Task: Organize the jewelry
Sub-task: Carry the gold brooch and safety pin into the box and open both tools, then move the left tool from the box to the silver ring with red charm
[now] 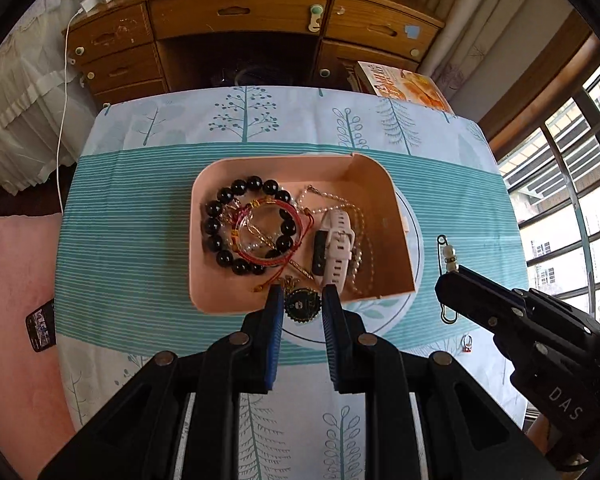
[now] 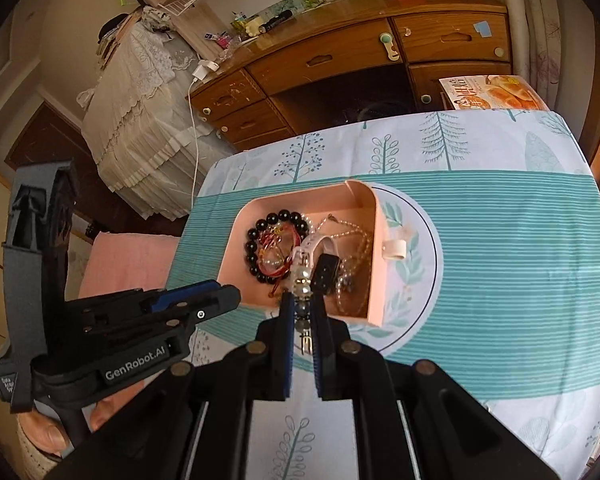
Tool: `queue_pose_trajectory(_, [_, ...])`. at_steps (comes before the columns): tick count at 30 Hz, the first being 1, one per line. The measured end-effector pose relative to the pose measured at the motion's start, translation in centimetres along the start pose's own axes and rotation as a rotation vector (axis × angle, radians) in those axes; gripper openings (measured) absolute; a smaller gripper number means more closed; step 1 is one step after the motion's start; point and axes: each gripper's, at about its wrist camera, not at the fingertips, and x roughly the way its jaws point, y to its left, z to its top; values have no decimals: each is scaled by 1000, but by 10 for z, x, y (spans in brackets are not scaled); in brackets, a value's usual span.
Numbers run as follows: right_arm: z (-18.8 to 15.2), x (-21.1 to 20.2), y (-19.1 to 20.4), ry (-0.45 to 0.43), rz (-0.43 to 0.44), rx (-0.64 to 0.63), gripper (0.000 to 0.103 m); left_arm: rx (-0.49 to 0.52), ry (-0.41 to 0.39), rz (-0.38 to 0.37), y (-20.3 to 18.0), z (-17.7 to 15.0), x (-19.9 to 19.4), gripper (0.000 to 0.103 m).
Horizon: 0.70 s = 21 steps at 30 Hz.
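L gripper (image 1: 300,300) nearly shut, pinching a round dark pendant (image 1: 302,305) over near edge of pink box (image 1: 236,300). R gripper (image 2: 300,300) clamped tight on a beaded pin (image 2: 302,286), box w/ bracelets, watch (image 2: 324,268) just ahead.

left tongs (image 1: 298,300): black body, blue ribbed pads, round brass-coloured screws, white "GenRobot.AI" lettering on side | right tongs (image 2: 301,307): same black build, blue pads, white "DAS" lettering
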Motion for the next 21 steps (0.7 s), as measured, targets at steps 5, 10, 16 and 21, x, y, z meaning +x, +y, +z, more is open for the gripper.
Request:
queue_pose_trajectory(5, [21,28,-10,28,-30,39,8,-20,-10,17,4,20,22,17])
queue_pose_trajectory(10, [25,41,-14,56,-51,59,8,-14,-31,40,4,26,31,64])
queue_pose_trajectory(16, [10,28,-16,46,-72,25,8,-14,-56,45,7,19,27,71])
queue_pose_trajectory(21, [-15,6,-18,58,-98,-29,8,17,-47,35,3,1,21,72])
